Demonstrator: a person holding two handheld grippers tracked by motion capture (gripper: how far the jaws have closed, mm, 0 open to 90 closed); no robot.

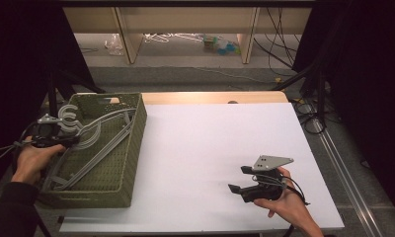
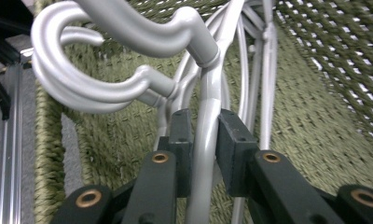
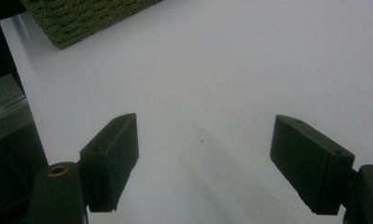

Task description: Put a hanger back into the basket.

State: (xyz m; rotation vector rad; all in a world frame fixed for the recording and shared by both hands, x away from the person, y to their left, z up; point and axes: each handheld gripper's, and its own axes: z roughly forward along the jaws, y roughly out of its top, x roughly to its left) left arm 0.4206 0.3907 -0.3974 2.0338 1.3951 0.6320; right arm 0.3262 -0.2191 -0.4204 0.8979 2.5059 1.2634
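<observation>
While the left hand works at the basket, the right waits; notes follow.

Step in hand: lifting one hanger point(image 2: 205, 140) out of the basket point(image 1: 134, 148), by my reading; grip made, lift not yet cleared.

Left hand-held gripper point(image 1: 62, 140): at the surface's left edge, over the basket's left wall. In the left gripper view its jaws are pinched on a grey hanger's neck, just below the hook point(image 2: 72, 79).

Hanger: grey plastic, one of several lying lengthwise in the basket, hooks bunched at the far-left corner. The held one touches its neighbours; a second hook lies right against it.

Basket: green, woven, along the surface's left edge, near end close to the front-left corner.

Right hand-held gripper point(image 1: 242, 180): near the front-right corner, low over bare white surface point(image 1: 210, 138), jaws spread wide with nothing between them.

Next move calls for: a slow, straight rise, so the held hook slips free of the other hooks and arms; then a carry rightward over the basket's wall to the open middle of the surface.

Risk: neighbours may snag and ride up with it; the smooth round neck could turn in the pinch.

Right hand's part: likely to take the hanger's far arm or steady the basket. That is a guess.
</observation>
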